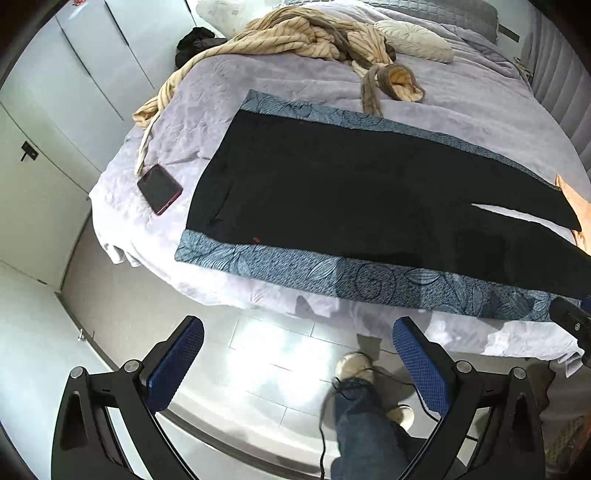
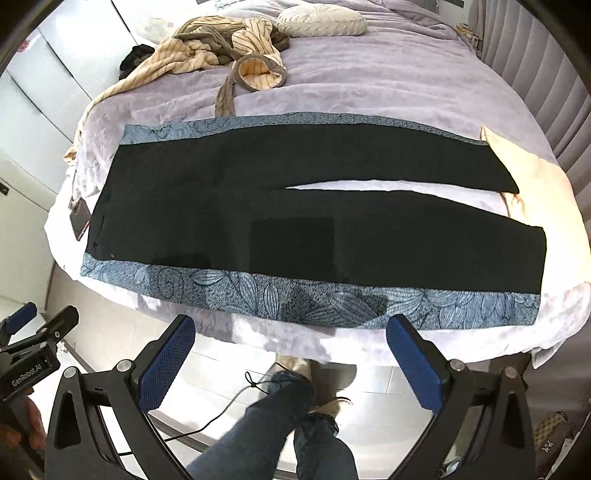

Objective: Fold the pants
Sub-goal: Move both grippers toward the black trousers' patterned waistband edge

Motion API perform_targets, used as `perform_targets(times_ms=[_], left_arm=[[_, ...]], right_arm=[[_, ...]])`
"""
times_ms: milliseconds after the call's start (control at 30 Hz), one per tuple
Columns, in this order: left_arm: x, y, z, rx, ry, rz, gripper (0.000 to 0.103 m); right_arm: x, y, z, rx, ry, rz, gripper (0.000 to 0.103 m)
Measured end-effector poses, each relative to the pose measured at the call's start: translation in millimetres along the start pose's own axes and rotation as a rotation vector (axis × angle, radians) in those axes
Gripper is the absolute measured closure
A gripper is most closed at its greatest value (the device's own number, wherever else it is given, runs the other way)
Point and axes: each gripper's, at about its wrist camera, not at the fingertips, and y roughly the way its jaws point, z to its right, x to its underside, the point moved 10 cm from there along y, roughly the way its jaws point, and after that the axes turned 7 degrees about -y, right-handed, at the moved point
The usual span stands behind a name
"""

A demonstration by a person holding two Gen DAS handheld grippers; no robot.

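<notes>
Black pants (image 1: 351, 199) (image 2: 295, 206) lie flat and spread out on a blue leaf-patterned cloth (image 1: 295, 269) (image 2: 295, 299) on the bed, waistband to the left, the two legs running right with a narrow gap between them. My left gripper (image 1: 299, 365) is open with nothing between its blue pads, held over the floor in front of the bed's near edge. My right gripper (image 2: 291, 362) is open and empty too, also short of the bed edge. The left gripper's body (image 2: 33, 354) shows at the lower left of the right wrist view.
A phone (image 1: 159, 188) lies on the lilac bedspread (image 1: 461, 110) left of the waistband. A striped beige garment (image 1: 295, 37) and a round cushion (image 2: 321, 20) sit at the back. A cream pillow (image 2: 532, 184) lies by the leg ends. A person's legs and shoes (image 2: 295, 406) stand below.
</notes>
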Motion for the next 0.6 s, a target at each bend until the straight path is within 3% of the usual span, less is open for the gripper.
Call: perform_targets(times_ms=[333, 600], left_arm=[[-8, 36, -13, 0.01, 0.05, -0.045, 0.0], [-31, 65, -32, 0.015, 0.117, -0.053, 0.0]], right_arm=[[-3, 23, -4, 0.025, 0.051, -0.019, 0.0], [-11, 56, -41, 0.02, 0.072, -0.046, 0.0]])
